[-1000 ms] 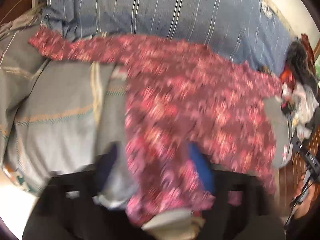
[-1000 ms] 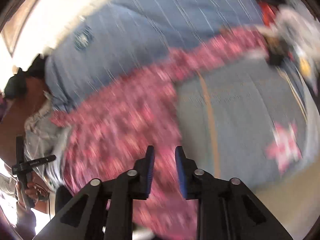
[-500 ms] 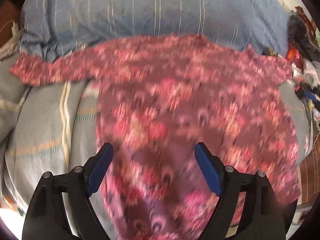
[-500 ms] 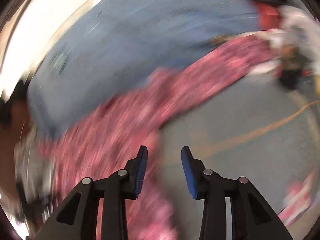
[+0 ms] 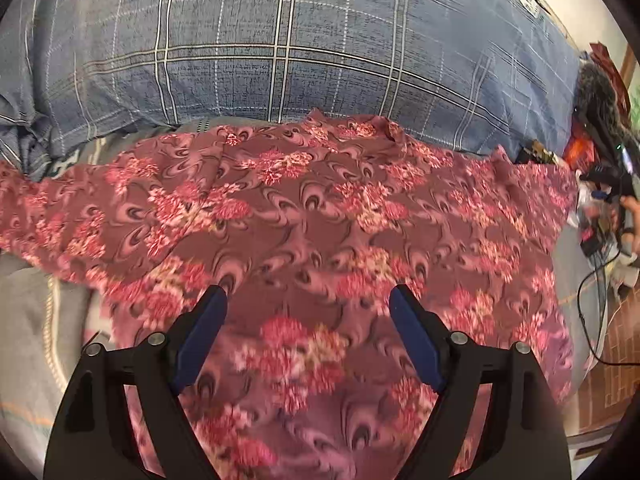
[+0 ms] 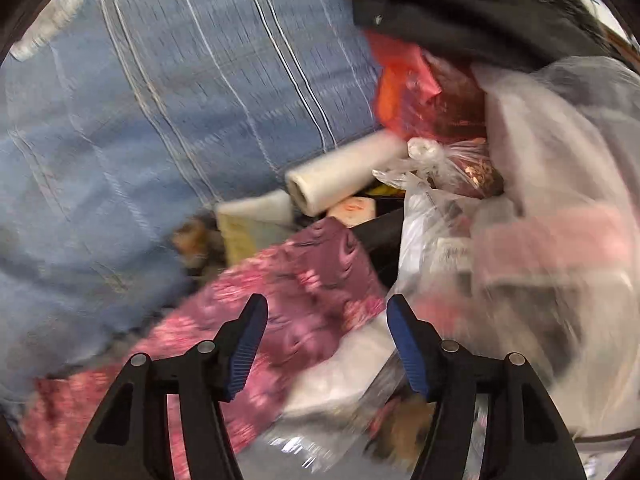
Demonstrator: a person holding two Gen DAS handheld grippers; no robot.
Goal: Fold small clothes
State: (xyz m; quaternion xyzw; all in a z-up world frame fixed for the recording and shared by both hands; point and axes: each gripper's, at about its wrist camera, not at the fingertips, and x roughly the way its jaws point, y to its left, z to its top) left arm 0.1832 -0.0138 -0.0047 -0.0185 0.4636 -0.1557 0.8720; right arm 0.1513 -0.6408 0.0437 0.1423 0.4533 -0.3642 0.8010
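left hand-held gripper (image 5: 308, 336) agape, right hand-held gripper (image 6: 326, 340) — agape

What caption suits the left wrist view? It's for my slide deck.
Open left gripper poised above a floral garment spread flat before a blue plaid pillow.

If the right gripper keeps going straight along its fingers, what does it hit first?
Most likely the end of the floral garment, which lies directly ahead of the open right gripper. Beyond it sit a white roll and clear plastic bags. The frame is blurred, so depth is uncertain.
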